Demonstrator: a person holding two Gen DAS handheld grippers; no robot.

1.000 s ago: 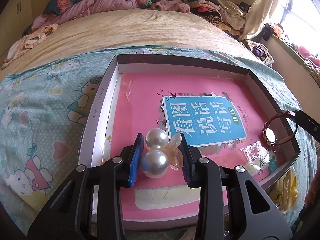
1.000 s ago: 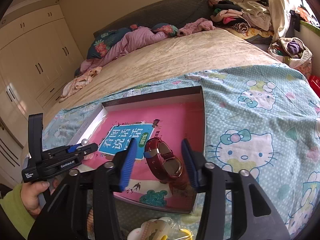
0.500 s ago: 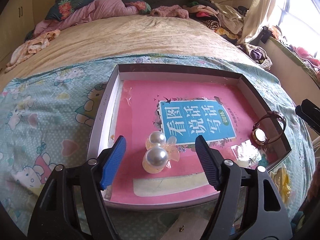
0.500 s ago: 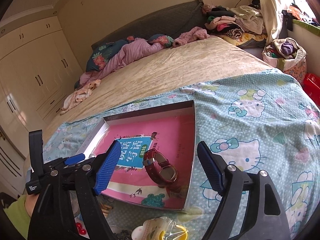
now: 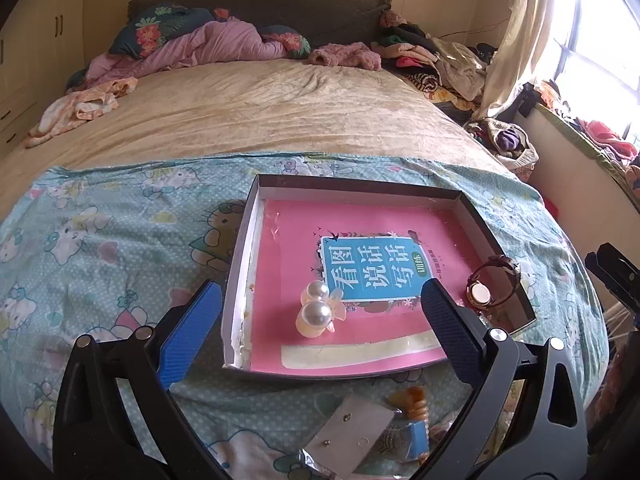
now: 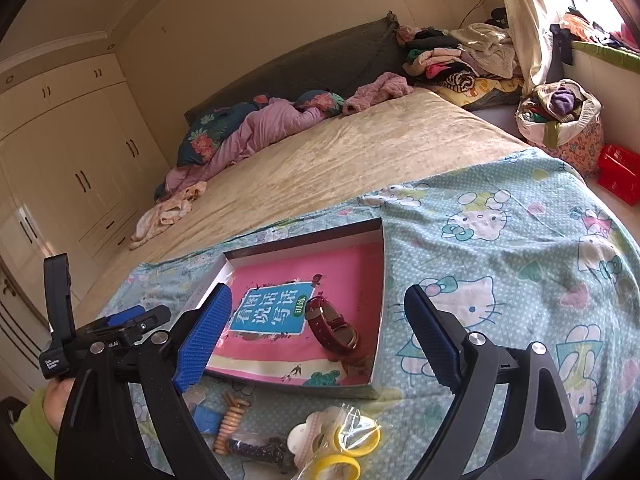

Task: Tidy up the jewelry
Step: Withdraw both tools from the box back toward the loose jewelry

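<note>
The left claw (image 5: 320,320) hangs wide open and empty, above the near left corner of the box (image 5: 244,264); its blue pads stand well apart either side of the pearl hair clip (image 5: 317,312). The clip lies free on the pink book cover (image 5: 288,248) that lines the box floor, near the box's left wall and front edge. The right claw (image 6: 320,332) is also spread wide with nothing in it, above the box's near right corner, where the red watch (image 6: 334,326) rests on its side close to the right wall.

The rest of the jewelry lies outside the box on the cartoon-print blanket (image 6: 500,260), along the foot edge of the bed: a beaded bracelet (image 6: 232,420), yellow bangles in a clear bag (image 6: 348,444), a dark beaded piece (image 6: 260,450), and a grey card with small studs (image 5: 352,428).

The main risks, as I judge them:
- The box sits on soft bedding, so a claw pressing the blanket beside it could tilt it and set the round pearls or the watch sliding.
- The clear bag is slippery and may pull out of a pinch, or drag neighbouring pieces over the bed edge.
- The studs look tiny; a coarse grip on the card could shake them loose.
- Both claws work close together, so reaching for the same pile could make them collide.
</note>
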